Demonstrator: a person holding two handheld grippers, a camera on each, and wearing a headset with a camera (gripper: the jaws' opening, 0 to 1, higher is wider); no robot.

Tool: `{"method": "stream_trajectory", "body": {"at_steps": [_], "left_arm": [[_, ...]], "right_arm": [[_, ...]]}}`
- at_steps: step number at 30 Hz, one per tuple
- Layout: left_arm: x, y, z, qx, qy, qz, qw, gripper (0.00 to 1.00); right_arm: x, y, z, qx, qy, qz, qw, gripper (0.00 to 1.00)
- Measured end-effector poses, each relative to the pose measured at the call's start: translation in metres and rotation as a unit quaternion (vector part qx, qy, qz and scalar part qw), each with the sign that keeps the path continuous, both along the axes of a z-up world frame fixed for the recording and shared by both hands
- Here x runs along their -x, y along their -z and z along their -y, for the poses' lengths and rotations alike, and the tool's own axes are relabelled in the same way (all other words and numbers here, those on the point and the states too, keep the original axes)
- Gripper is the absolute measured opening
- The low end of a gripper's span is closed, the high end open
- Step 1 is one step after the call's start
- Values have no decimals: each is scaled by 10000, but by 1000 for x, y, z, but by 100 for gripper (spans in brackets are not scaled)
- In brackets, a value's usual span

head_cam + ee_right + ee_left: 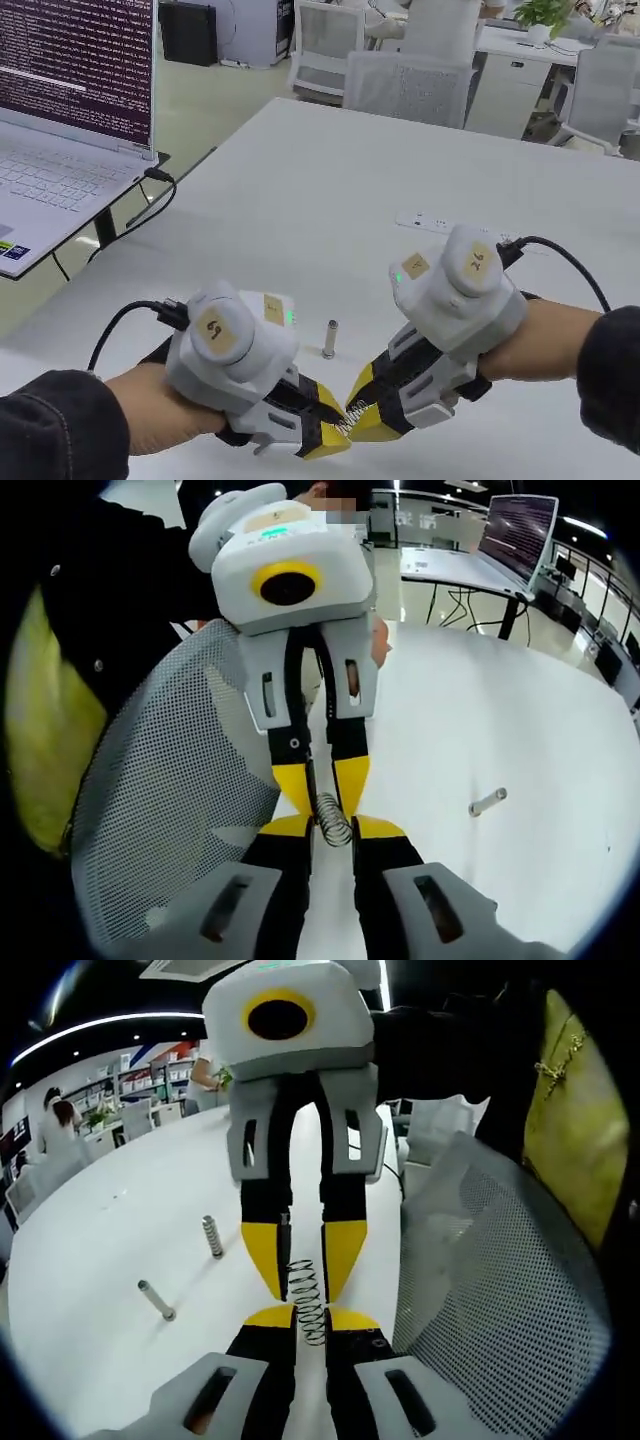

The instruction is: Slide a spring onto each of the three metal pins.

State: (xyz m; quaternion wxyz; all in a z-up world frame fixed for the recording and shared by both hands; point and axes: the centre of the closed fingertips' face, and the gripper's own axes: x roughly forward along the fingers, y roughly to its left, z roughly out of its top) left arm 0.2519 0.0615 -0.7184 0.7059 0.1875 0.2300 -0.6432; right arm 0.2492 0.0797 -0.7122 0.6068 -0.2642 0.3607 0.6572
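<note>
Yellow-tipped left gripper (311, 1318) and right gripper (331, 828) meet tip-to-tip, seemingly sharing spring (308, 1298).

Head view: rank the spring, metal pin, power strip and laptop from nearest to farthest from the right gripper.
From the right gripper:
1. spring, right at its jaw tips.
2. metal pin, upright just beyond the tips.
3. power strip, farther back, slightly right.
4. laptop, far off to the left.
</note>
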Motion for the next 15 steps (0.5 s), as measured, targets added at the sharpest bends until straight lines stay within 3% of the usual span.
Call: {"method": "stream_trajectory", "body": {"at_steps": [6, 11, 13, 15], "left_arm": [[2, 0, 1, 7, 87, 29, 10000, 2], [1, 0, 3, 32, 74, 142, 9999, 2], [2, 0, 3, 69, 55, 88, 9999, 3], [1, -1, 4, 128, 52, 136, 9998, 4]], "right_arm": [[3, 1, 2, 31, 40, -156, 9999, 10], [5, 2, 3, 85, -21, -86, 9999, 8], [5, 1, 4, 95, 6, -140, 9999, 8], [4, 0, 4, 98, 16, -99, 9999, 8]]}}
